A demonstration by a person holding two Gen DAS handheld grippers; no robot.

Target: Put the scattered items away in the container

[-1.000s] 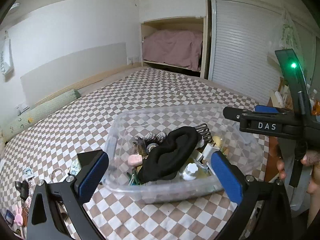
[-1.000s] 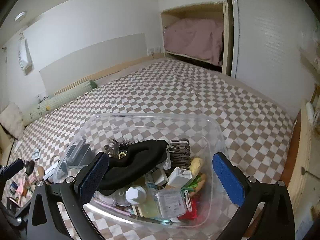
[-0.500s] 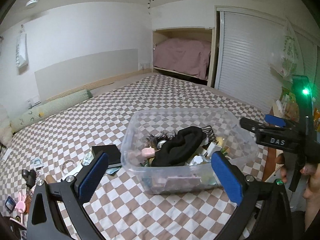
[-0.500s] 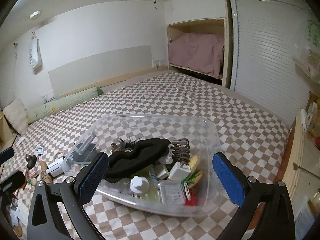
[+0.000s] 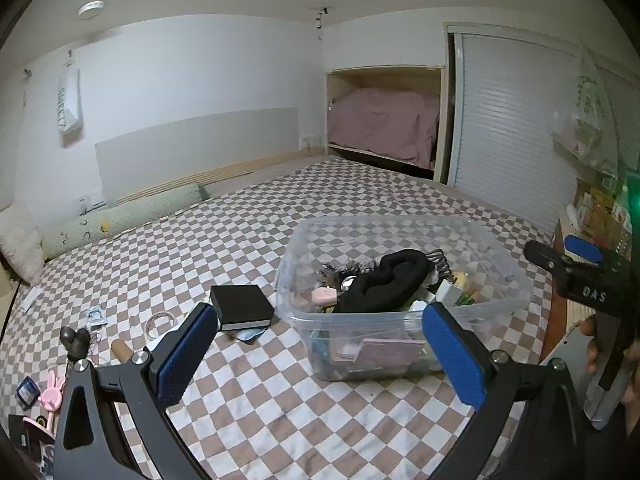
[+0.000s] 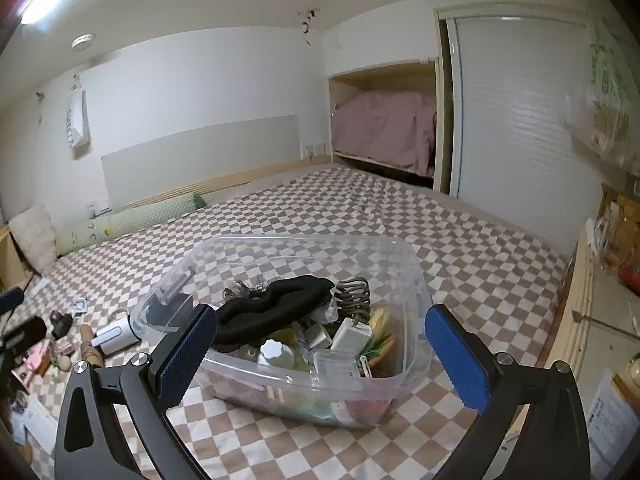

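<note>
A clear plastic container [image 5: 492, 248] [image 6: 416, 280] sits on the checkered bed, filled with a black cloth [image 5: 384, 280] [image 6: 272, 312], a hair claw [image 6: 354, 298], a white charger [image 6: 352, 330] and other small things. My left gripper [image 5: 320, 344] is open and empty, in front of the container. My right gripper [image 6: 320, 348] is open and empty, near the container's front wall; it also shows at the right of the left wrist view [image 5: 580, 276]. A black box [image 5: 242, 306], a tape ring [image 5: 158, 324] and a pink bunny [image 5: 52, 390] lie scattered left of the container.
A white device [image 6: 114, 334] and more small items [image 6: 60, 344] lie on the bed at left. A green bolster [image 5: 120, 216] lies by the far wall. A wooden shelf [image 6: 592, 320] borders the bed's right edge.
Both grippers have pulled back and up from the container, so it looks smaller and more of the bed and scattered items show. Both stay open and empty.
</note>
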